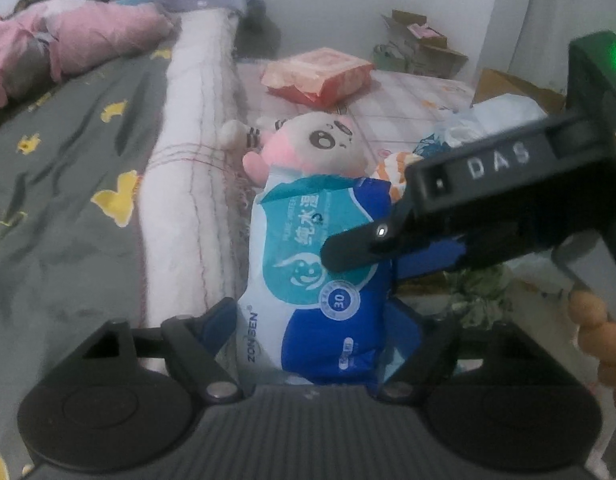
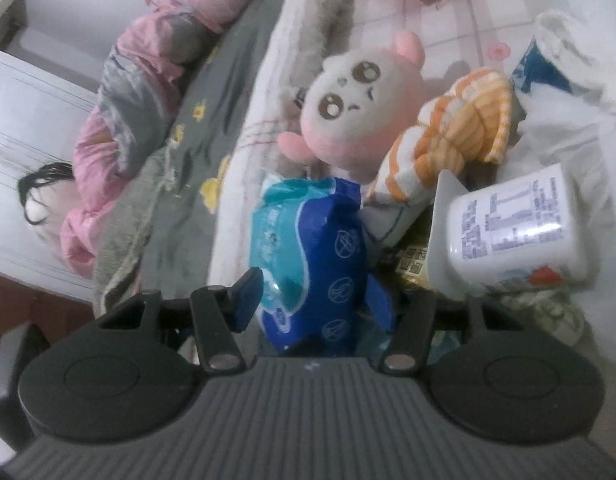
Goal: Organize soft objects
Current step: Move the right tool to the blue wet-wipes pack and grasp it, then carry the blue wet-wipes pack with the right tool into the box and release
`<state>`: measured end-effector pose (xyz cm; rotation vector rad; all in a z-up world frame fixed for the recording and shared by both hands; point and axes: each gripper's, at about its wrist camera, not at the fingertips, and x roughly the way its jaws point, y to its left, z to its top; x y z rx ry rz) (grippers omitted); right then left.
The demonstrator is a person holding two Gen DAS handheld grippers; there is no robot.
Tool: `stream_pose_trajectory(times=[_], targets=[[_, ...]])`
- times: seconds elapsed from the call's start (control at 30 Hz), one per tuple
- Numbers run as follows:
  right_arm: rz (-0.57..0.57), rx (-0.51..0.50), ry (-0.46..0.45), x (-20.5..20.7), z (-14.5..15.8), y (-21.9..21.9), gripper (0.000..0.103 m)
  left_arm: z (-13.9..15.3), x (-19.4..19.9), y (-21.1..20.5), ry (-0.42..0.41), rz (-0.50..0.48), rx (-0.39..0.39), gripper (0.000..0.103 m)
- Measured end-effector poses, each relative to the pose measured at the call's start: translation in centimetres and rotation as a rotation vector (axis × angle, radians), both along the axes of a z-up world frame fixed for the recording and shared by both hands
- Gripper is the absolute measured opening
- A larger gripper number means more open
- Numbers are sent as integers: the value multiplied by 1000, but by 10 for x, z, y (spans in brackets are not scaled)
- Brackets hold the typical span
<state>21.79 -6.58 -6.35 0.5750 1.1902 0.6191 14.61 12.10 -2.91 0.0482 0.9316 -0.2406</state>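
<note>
Now, key relation: wet-wipes pack [image 1: 319, 272] straight ahead of both tools, long axis running away from the left tool [image 1: 313, 316] along its pointing line, toward the plush toy [image 1: 308, 144].
Left tool: jaws wide, one on either side of the pack's near end; cannot tell whether the pads press or only stand just beside it.
Right tool [image 2: 313, 296]: about half open, clamped across the pack from the right side, both blue pads against the wrapper.
Nearer hand: both at the pack; the right appears to carry it.
Pack's place: lifted over the bed, above the seam between the rolled white blanket [image 1: 188, 160] and the checked sheet.
Around: orange-striped cloth [image 2: 459, 120] just right of the plush toy; white printed cup [image 2: 511, 224] on its side, near the right tool; pink packet [image 1: 319, 76] well beyond.
In the way: plush toy's head just past the pack's far end; cup and crumpled wrappers crowding the right.
</note>
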Motion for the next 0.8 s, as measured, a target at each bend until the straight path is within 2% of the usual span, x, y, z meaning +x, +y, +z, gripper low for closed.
stream_pose_trajectory(times=[0.2, 0.47, 0.8], targets=[[3, -6, -2, 7, -8, 10, 53, -5, 13, 0, 40, -2, -24, 83], [-8, -12, -15, 5, -9, 12, 42, -4, 13, -8, 21, 35, -12, 81], [12, 33, -80, -13, 30, -4, 38, 35, -19, -21, -74, 57, 7, 79]])
